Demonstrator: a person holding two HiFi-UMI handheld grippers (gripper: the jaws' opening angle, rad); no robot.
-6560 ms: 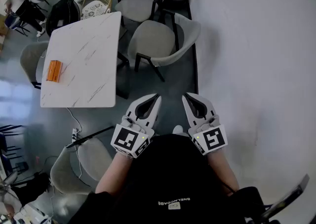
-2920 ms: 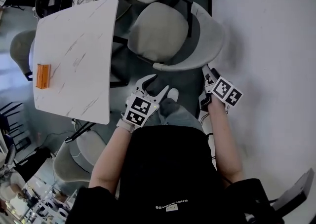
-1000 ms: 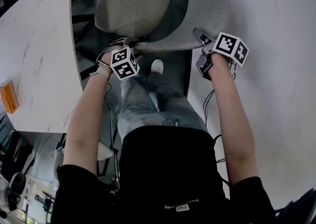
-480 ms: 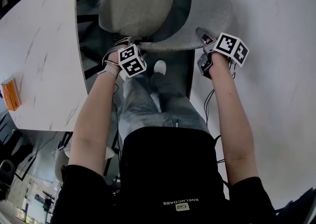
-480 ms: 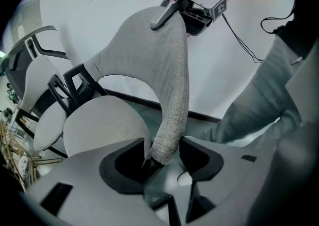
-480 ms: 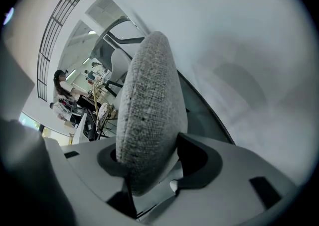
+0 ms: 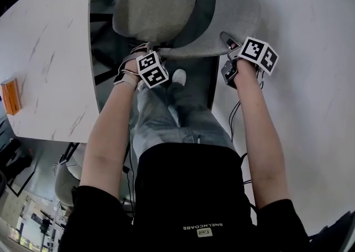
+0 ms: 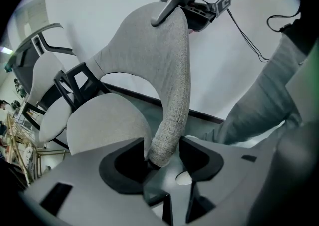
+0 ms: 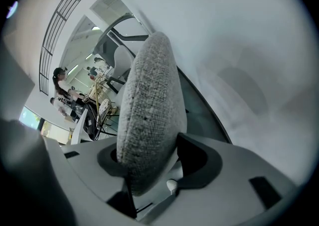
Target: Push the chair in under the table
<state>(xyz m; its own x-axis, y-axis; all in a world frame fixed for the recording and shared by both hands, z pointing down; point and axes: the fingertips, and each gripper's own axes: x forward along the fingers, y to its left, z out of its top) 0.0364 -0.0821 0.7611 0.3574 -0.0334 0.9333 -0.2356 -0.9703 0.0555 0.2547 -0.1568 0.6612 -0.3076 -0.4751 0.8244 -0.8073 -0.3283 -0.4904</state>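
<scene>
The grey chair (image 7: 155, 1) stands right in front of your two grippers, with its seat out in the open and not yet under the white table (image 7: 50, 51) off to the left of your left gripper (image 7: 143, 50). Your left gripper is clamped on one end of the curved backrest (image 7: 222, 23), and your right gripper (image 7: 227, 40) is clamped on the other end. So the grabbing looks done, and the push toward the table is what is left.

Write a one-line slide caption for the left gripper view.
Left claw clamped on one end of the curved grey chair backrest, right claw gripping the other end.
</scene>
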